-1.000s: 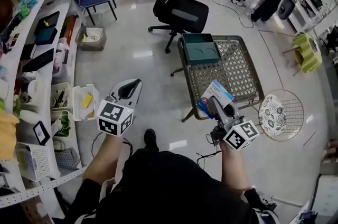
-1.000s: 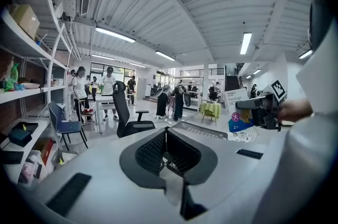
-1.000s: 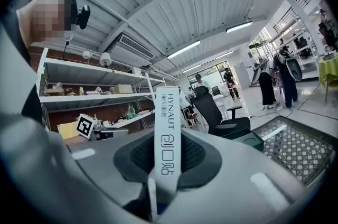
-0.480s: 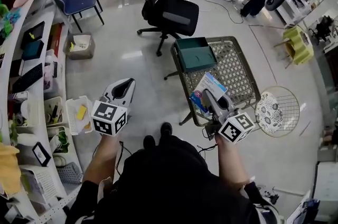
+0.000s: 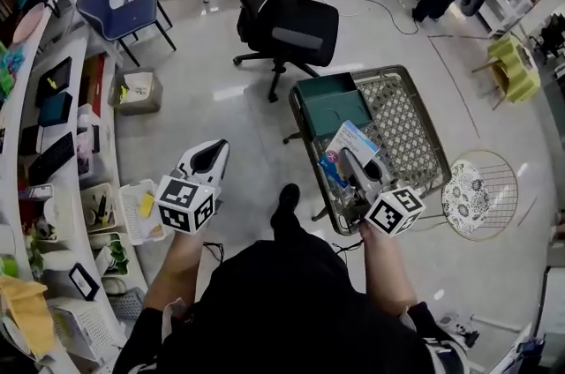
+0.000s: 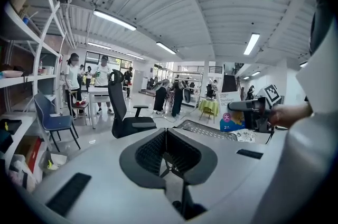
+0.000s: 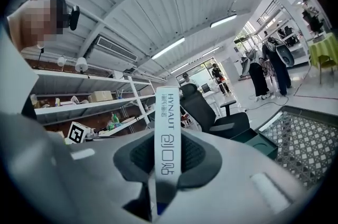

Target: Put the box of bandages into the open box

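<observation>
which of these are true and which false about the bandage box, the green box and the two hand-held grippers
1. The right hand-held gripper is clamped on the box of bandages. True.
2. The box of bandages lies inside the green open box. False: it is in the gripper, held nearer the person than the green box.
3. The left hand-held gripper holds nothing. True: its jaws are together with nothing between them.
4. The green open box sits on the floor. False: it sits on the far left corner of the mesh table.
5. A black office chair stands beyond the table. True.
</observation>
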The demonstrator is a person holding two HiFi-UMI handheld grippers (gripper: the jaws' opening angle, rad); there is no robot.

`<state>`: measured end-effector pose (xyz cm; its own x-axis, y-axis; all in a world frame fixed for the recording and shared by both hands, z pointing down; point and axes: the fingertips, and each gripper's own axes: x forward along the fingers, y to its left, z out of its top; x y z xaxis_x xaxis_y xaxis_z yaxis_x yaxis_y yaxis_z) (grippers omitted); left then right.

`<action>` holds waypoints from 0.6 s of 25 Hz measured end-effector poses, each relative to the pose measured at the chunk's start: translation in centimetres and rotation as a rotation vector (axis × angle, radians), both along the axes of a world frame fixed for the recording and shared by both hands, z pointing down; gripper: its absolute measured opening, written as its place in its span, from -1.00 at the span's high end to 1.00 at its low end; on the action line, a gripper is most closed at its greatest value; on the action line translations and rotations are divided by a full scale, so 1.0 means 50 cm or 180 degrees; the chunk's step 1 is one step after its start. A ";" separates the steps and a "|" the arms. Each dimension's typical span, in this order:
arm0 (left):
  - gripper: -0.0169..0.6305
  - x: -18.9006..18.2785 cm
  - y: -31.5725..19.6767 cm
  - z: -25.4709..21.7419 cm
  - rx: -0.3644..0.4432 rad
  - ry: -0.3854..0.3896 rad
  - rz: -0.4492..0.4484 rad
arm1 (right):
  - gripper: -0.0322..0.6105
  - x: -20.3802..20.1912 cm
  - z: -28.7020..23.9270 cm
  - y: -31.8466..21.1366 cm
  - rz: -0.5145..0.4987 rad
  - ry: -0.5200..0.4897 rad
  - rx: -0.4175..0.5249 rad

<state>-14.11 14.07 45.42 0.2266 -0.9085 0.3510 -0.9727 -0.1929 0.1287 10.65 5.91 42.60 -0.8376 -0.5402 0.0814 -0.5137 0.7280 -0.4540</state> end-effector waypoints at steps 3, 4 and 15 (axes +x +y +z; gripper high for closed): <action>0.91 -0.005 -0.101 0.007 -0.0022 -0.0015 0.0060 | 0.64 -0.001 0.026 -0.084 0.0093 -0.0081 -0.0087; 0.91 -0.002 -0.141 0.004 -0.0017 0.0003 0.0094 | 0.64 0.003 0.034 -0.113 0.0129 -0.0096 -0.0114; 0.91 0.106 -0.491 -0.044 0.0020 -0.0044 0.0564 | 0.64 0.072 0.045 -0.403 0.0335 -0.0084 -0.0216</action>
<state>-8.80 -10.47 43.24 0.3787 -0.8569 0.3497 -0.9251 -0.3624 0.1138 14.25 -14.21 44.85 -0.7789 -0.6192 0.0995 -0.5728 0.6379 -0.5148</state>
